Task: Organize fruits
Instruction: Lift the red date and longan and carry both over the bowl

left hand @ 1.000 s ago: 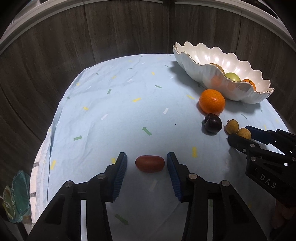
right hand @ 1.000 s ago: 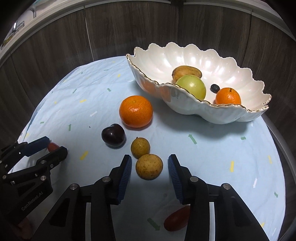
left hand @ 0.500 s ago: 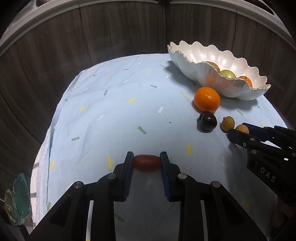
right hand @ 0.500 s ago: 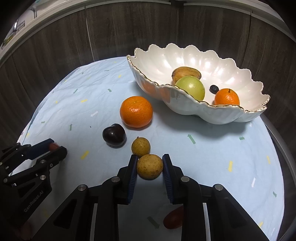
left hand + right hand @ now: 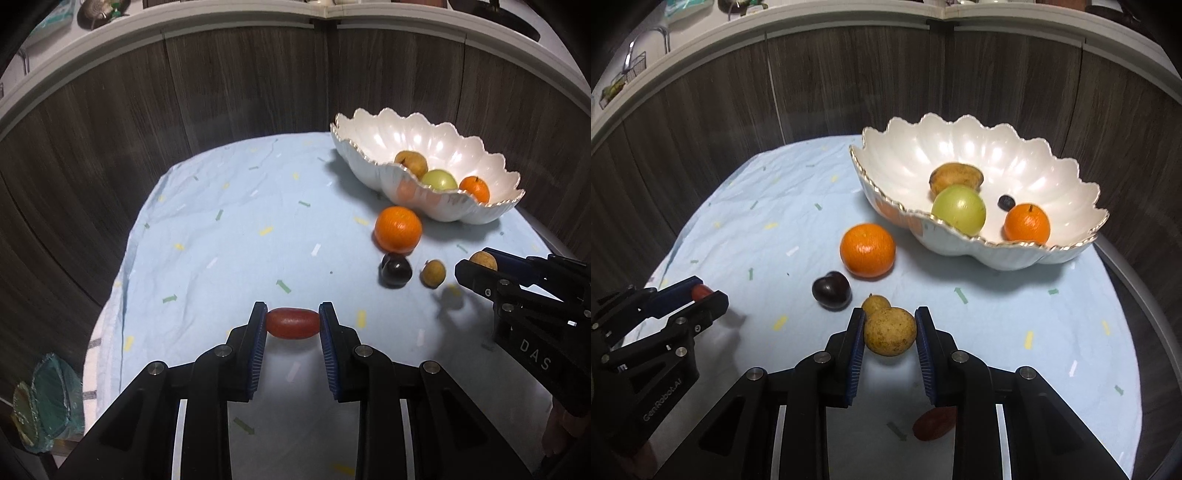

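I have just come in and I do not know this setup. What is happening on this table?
A person holds two grippers and is sorting fruit. The left gripper is shut on a red oblong fruit; the right gripper is shut on a round brownish-yellow fruit. The white scalloped bowl already holds four fruits and a small dark berry. A large orange, a dark plum and a small yellow fruit lie on the blue cloth.
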Demonstrator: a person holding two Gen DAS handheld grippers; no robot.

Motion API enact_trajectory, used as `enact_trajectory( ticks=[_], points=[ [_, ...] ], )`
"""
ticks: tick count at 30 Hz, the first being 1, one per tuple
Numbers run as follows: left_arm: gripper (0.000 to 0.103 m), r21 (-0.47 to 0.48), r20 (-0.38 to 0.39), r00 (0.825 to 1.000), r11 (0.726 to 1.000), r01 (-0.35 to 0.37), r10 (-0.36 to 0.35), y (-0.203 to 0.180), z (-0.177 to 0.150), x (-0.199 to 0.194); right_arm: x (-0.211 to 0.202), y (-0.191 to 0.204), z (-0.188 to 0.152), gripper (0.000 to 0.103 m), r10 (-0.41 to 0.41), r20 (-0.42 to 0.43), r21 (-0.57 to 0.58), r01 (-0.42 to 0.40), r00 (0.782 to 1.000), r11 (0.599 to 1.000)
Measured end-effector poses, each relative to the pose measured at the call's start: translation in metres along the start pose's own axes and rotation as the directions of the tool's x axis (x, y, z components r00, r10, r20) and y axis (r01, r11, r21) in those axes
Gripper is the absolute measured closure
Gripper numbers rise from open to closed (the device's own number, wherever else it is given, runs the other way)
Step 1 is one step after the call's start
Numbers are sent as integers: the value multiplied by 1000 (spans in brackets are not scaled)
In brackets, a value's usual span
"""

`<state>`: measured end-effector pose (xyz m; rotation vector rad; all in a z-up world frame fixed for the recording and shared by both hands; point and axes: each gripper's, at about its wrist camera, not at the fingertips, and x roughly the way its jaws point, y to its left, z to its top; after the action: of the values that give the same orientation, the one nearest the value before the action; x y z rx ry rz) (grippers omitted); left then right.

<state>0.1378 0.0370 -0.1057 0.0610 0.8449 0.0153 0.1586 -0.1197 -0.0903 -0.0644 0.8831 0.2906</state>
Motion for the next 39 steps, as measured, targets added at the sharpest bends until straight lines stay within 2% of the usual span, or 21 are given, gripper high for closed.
enact_trajectory(
  ticks=[23,39],
  points=[
    [75,40,84,996,999,20,-23,-27,38,-46,-53,-25,21,75,-18,99,58,13,995,998],
    [75,88,129,989,994,64,-75,-59,83,-49,-70,-69,51,75,-80,162,125,60,983,990]
  ],
)
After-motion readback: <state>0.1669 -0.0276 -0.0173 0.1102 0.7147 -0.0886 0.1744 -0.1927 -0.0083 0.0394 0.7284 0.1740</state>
